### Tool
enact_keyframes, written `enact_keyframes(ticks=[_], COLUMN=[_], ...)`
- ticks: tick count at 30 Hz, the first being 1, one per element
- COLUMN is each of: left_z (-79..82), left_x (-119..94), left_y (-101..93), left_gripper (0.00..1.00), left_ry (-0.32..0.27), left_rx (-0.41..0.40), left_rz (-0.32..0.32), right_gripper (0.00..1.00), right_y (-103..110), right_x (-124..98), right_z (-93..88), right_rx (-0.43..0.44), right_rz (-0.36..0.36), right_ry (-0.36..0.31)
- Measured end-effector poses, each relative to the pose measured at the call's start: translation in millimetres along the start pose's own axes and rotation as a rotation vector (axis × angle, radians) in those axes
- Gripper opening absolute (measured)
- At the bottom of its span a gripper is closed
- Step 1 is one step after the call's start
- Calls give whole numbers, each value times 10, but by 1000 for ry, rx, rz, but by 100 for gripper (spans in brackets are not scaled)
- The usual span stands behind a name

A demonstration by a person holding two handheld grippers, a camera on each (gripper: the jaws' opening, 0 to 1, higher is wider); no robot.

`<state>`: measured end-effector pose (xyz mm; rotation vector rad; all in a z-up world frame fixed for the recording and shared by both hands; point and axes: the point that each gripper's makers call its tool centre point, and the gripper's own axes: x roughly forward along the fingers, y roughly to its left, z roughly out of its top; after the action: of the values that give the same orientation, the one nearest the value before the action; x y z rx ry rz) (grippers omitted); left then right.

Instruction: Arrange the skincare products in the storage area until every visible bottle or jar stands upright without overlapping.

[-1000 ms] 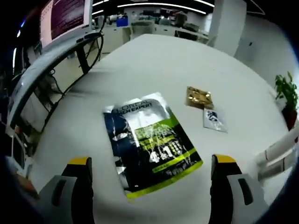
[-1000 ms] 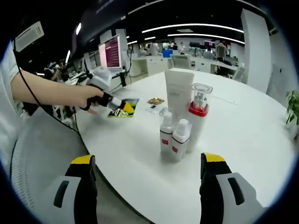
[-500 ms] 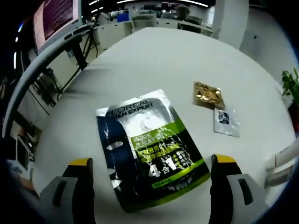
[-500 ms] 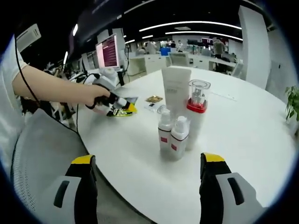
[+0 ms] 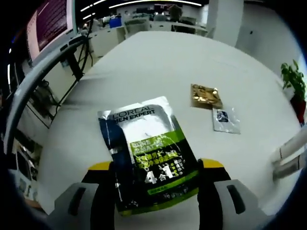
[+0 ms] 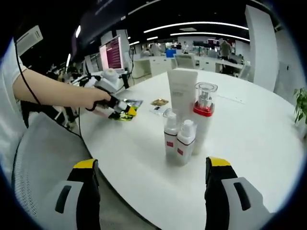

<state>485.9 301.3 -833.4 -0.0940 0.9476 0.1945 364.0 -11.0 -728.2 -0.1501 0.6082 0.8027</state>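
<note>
Since the frame a second earlier, the left gripper (image 5: 156,167) had drawn its yellow-tipped jaws inward from a wide spread until they bracketed the lower edges of the flat foil sachet (image 5: 147,151), one jaw at each side edge; whether they actually gripped it could not be told.

Sachet: dark blue and silver with a lime-green band, printed "L'OREAL MEN EXPERT", lying flat on the round white table (image 5: 158,62). Beyond it lay a small gold square packet (image 5: 205,95) and, just beside that, a small clear sample packet with a dark print (image 5: 224,120), apart from each other and from the sachet.

The right gripper view gave what the left one lacked: the standing group near the table's middle. Tall white tube (image 6: 182,93), upright; clear-capped pump bottle with a red collar (image 6: 203,115) just beside it; two small white bottles with red labels (image 6: 178,139) in front, close together, all upright. The same view showed the person's hand (image 6: 98,101) holding the left gripper at the sachet by the table's near edge. The right gripper (image 6: 151,167) hung well short of the bottles with its jaws spread wide, nothing between them.
</note>
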Motion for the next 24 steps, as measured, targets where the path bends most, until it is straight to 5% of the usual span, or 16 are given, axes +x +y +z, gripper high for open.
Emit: enact_keyframes(ticks=[3, 7, 24], left_z=[32, 27, -77], left_x=[-21, -13, -353], left_y=[-27, -49, -279], left_gripper=[35, 18, 9], left_ry=[-16, -11, -71], left_rx=[44, 72, 26], left_rz=[-20, -47, -218], right_gripper=[91, 91, 89], right_y=[6, 7, 58], right_x=[3, 3, -32], right_z=[4, 2, 143], right_rx=[-2, -8, -17], right_rz=[2, 1, 21], right_ry=[0, 2, -63])
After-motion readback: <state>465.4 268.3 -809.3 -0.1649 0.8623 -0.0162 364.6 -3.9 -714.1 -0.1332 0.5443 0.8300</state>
